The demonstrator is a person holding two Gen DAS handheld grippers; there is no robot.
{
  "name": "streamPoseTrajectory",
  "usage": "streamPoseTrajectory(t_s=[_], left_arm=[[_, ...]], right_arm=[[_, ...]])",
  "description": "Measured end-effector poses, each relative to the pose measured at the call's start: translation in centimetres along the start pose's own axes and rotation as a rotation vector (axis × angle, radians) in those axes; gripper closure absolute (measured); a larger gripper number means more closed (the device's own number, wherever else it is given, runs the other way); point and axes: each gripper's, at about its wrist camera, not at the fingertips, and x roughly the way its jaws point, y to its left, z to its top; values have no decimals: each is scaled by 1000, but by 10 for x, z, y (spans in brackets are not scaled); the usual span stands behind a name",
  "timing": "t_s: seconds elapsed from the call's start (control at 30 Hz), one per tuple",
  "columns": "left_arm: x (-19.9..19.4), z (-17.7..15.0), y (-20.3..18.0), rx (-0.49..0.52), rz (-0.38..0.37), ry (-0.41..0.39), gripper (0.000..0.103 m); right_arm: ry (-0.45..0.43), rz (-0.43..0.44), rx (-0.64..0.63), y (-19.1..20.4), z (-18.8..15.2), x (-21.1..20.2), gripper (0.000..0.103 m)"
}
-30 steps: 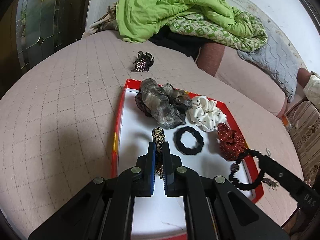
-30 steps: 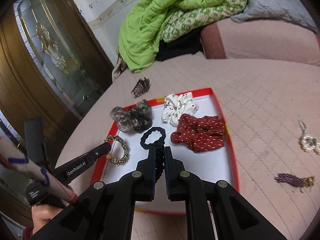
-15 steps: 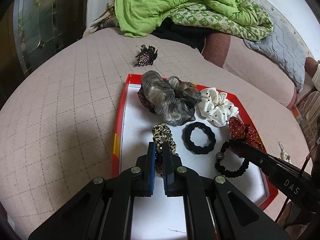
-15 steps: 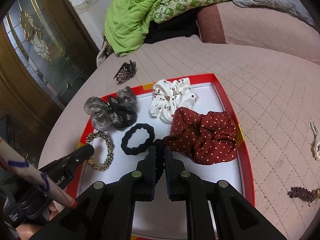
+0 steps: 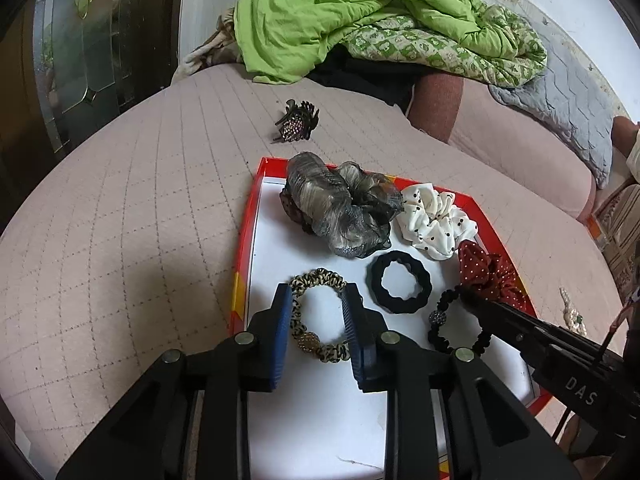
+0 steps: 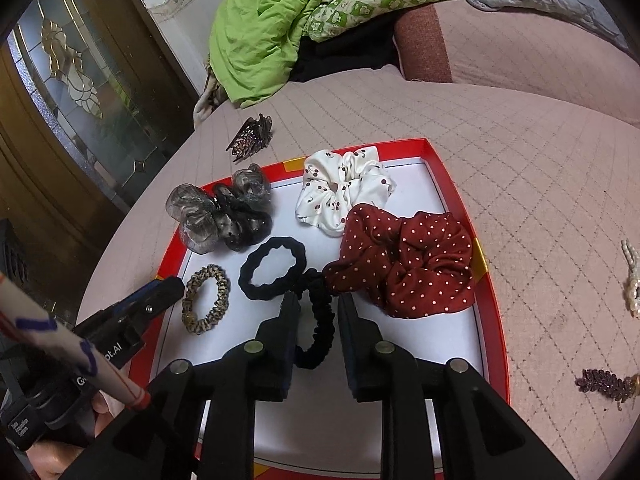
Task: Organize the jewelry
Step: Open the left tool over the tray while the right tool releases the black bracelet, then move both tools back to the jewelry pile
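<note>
Red tray (image 5: 244,256): six hair ties inside. Left gripper (image 5: 318,300), right gripper (image 6: 318,302): jaws apart, empty. Outstanding beside tray: claw clip (image 5: 297,121), pearl clip (image 6: 632,280), purple clip (image 6: 604,387).

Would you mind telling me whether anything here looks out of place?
Yes. Three pieces lie on the bed outside the red tray: the jewelled claw clip beyond its far edge, and a pearl clip and purple leaf clip to its right.
</note>
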Motion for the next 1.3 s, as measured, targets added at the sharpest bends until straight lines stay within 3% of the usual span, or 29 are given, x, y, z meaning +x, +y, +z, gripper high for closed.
streamPoseTrajectory(t_s=[0.33, 0.83, 1.07, 1.3], left_arm=[[-16, 0, -12, 36, -2, -70, 78], [-40, -19, -67, 199, -64, -151, 78], [-55, -43, -129, 350, -217, -109, 78], [-47, -82, -220, 483, -407, 24, 76]], right_arm=[[-51, 23, 1, -6, -1, -33, 80], [-140, -21, 110, -80, -17, -97, 79], [-200, -107, 298, -165, -35, -131, 79], [-237, -176, 457, -236, -53, -168, 78]])
